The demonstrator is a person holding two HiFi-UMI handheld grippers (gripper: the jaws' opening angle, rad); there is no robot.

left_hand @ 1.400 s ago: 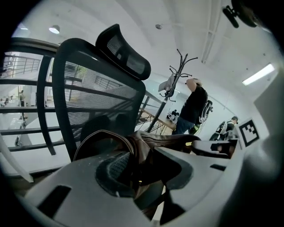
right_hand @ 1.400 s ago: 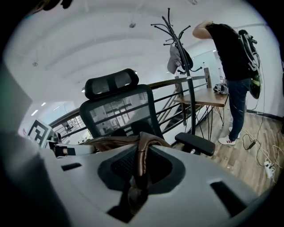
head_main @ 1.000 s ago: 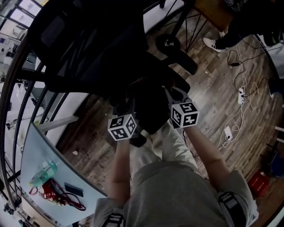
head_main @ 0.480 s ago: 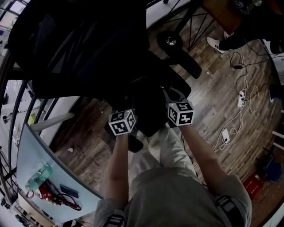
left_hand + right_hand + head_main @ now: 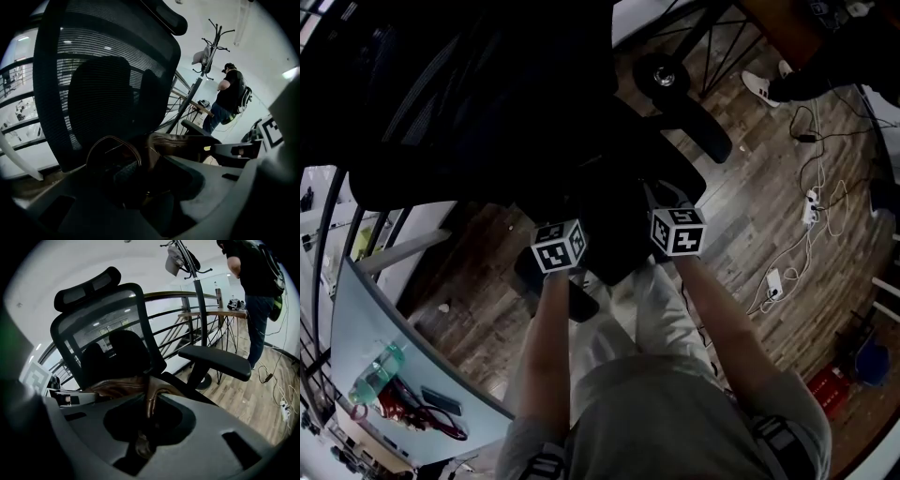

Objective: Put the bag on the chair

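A brown leather bag [image 5: 614,234] hangs between my two grippers, just in front of the black mesh office chair [image 5: 487,103]. My left gripper [image 5: 557,223] is shut on the bag's left end, where the bag [image 5: 173,143] and its looped handle [image 5: 112,145] sit between the jaws of the left gripper [image 5: 145,187]. My right gripper [image 5: 664,204] is shut on the right end; a thin fold of the bag [image 5: 122,387] stands pinched in the right gripper [image 5: 147,427]. The chair's backrest [image 5: 112,324] and right armrest [image 5: 215,359] rise just beyond.
A person in black with a backpack [image 5: 255,277] stands by a wooden desk [image 5: 211,314] and a coat rack [image 5: 183,258]. Cables and a power strip [image 5: 811,202] lie on the wood floor. A light-blue table [image 5: 384,328] with a bottle [image 5: 380,370] is at lower left. Railings run behind the chair.
Both grippers have carried the bag a little forward, closer to the chair, which now fills more of the head view. The grips look the same.
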